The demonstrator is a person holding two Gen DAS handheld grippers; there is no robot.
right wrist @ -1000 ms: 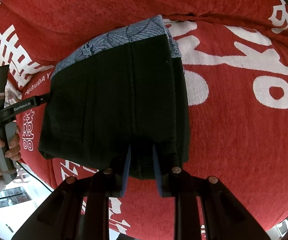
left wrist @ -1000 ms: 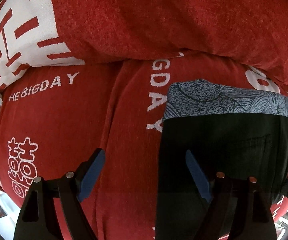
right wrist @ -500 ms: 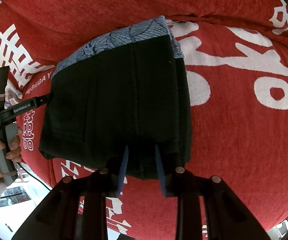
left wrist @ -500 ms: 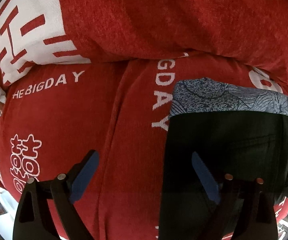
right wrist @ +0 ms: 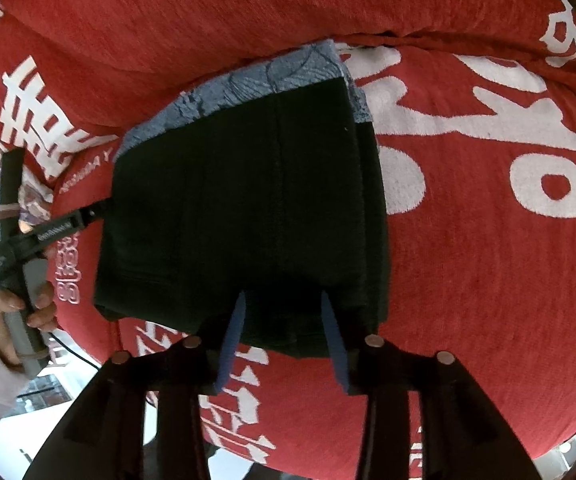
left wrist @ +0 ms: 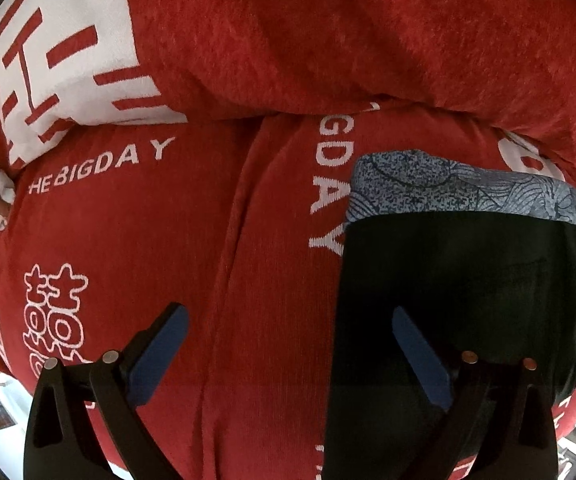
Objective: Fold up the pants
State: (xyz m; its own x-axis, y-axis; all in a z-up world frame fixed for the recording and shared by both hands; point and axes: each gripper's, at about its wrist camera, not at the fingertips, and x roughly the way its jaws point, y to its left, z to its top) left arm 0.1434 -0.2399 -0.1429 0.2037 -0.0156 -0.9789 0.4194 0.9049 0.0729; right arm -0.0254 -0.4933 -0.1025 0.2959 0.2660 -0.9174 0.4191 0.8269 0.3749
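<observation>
Underneath, red lettered blanket [left wrist: 247, 240], bright room beyond

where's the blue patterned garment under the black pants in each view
Left wrist: the blue patterned garment is a strip at right of centre, along the far edge of the folded black pants.
Right wrist: the same strip slants above centre, at the pants' far edge.
Shared landmark: the white "BIGDAY" lettering on the red cover, left of the pants in both views.
</observation>
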